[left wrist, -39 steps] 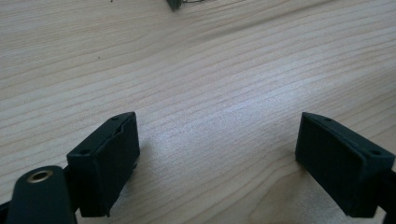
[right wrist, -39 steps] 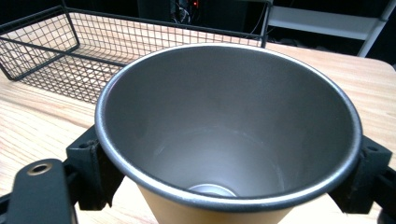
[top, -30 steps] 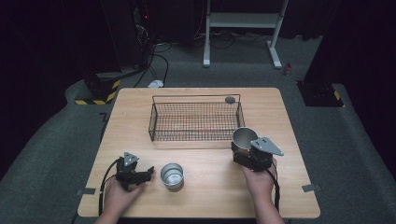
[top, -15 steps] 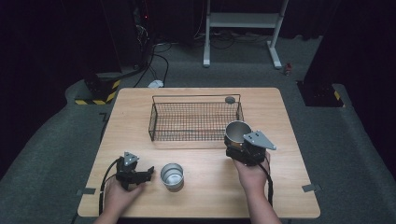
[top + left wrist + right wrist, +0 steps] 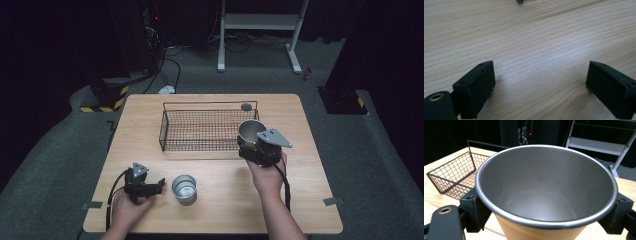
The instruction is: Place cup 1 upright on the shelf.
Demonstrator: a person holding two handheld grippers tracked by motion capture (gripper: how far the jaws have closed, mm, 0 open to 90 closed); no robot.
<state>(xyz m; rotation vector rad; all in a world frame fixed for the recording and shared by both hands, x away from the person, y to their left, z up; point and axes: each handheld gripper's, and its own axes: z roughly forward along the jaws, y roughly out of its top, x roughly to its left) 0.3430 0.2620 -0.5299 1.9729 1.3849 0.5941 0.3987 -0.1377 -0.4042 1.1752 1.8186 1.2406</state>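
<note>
Metal cup (image 5: 546, 192) is clamped betw. both jaws of R gripper (image 5: 252, 145), held at near-right corner of wire basket (image 5: 207, 127). L gripper (image 5: 156, 186) jaws are spread, nothing betw. them, just left of second cup (image 5: 184, 188) on table (image 5: 300, 200).

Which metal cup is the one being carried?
Find the wire basket in the middle of the wooden table. At its right end, the right claw grips a metal cup, lifted; the other cup stands on the table.
</note>
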